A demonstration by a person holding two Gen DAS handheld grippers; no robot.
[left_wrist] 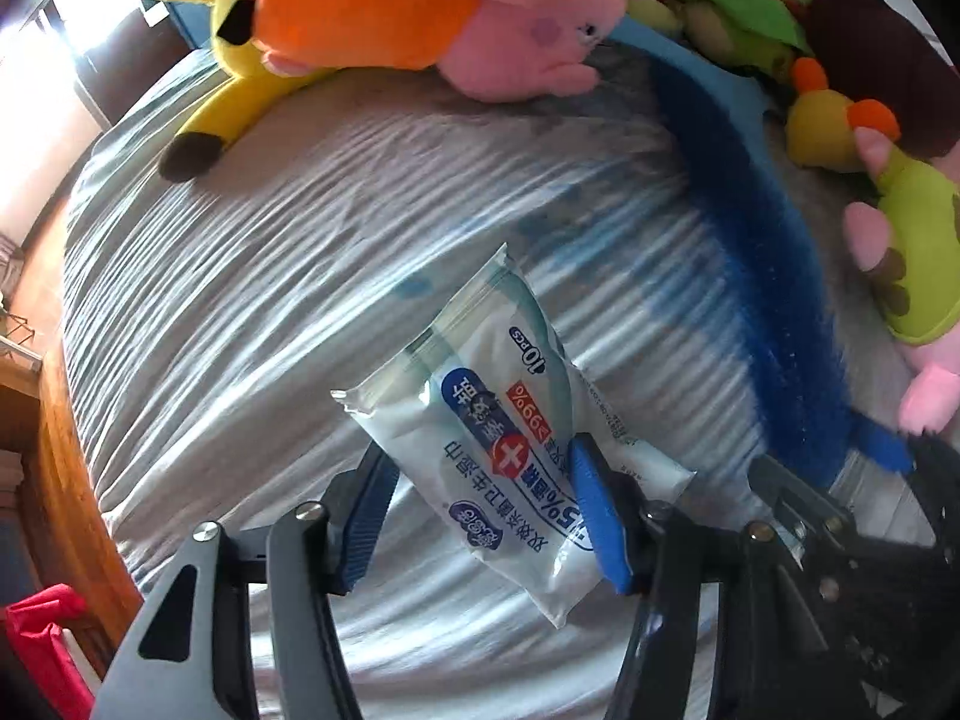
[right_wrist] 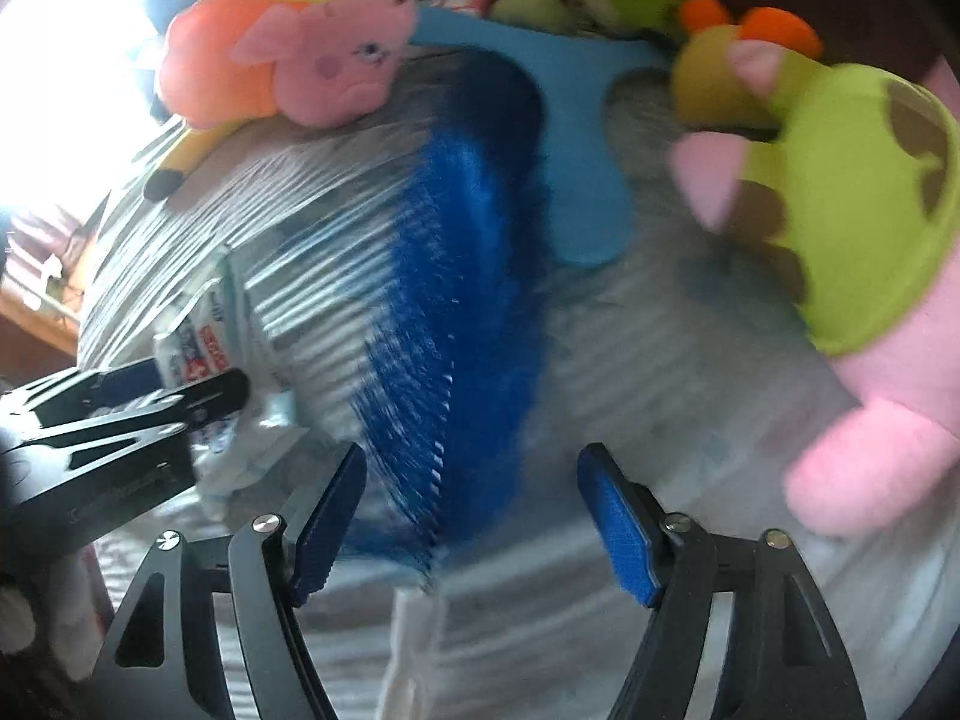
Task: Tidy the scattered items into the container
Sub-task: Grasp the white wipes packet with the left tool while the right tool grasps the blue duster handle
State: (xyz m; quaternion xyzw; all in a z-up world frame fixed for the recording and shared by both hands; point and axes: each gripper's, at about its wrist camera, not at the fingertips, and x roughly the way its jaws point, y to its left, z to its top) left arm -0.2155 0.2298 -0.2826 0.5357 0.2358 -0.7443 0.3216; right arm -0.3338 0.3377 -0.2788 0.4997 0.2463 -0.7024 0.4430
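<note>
A white wet-wipes pack (left_wrist: pixel 492 438) with blue and red print lies slanted on the striped bed sheet (left_wrist: pixel 270 300). My left gripper (left_wrist: pixel 480 510) stands over it with a blue pad on each side, and the pack looks squeezed and crumpled between them (right_wrist: pixel 240 420). A long blue bed brush (right_wrist: pixel 462 330) with dark bristles and a light-blue back runs across the sheet (left_wrist: pixel 750 240). My right gripper (right_wrist: pixel 474 516) straddles the brush's near end, jaws apart, with a visible gap at the right pad. No container is in view.
Plush toys line the far edge: a pink and orange pig (left_wrist: pixel 480 18), a yellow one (left_wrist: pixel 228 78), green ones (left_wrist: pixel 750 18) and a pink toy in green (right_wrist: pixel 858 228) on the right. A wooden bed edge (left_wrist: pixel 66 480) and a red cloth (left_wrist: pixel 42 630) lie left.
</note>
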